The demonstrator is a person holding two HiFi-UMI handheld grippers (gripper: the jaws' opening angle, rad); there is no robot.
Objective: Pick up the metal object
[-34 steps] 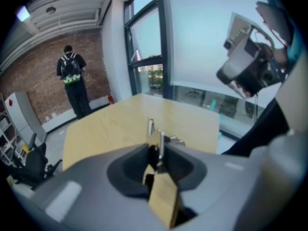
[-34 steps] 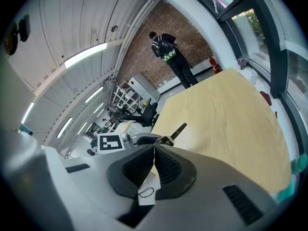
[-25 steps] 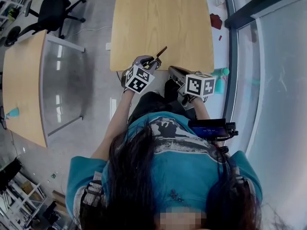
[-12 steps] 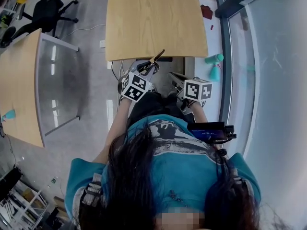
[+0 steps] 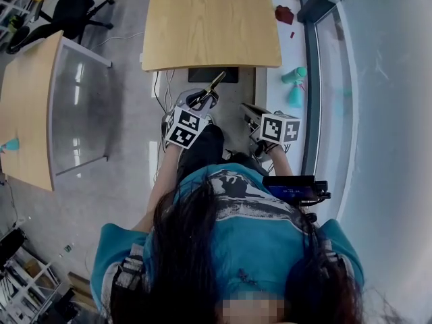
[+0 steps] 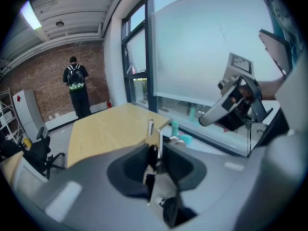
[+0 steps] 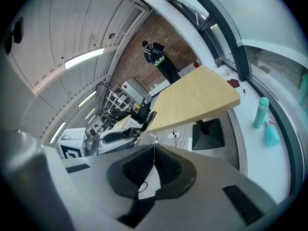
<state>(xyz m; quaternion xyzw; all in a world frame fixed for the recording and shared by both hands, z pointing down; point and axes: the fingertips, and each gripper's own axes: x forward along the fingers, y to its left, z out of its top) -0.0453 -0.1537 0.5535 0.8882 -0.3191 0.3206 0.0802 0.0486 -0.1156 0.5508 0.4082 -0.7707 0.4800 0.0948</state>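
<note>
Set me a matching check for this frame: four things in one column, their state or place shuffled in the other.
1 left tongs
2 right tongs
3 table in front
4 teal bottle

A beside the window
B shut, nothing between
C light wood top
D clamped on the metal object

Pairs: 1-D, 2-B, 3-C, 4-A

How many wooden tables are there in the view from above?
2: the front table lies straight ahead of the person; the left table sits at the picture's left edge. Others may be out of frame.
</note>
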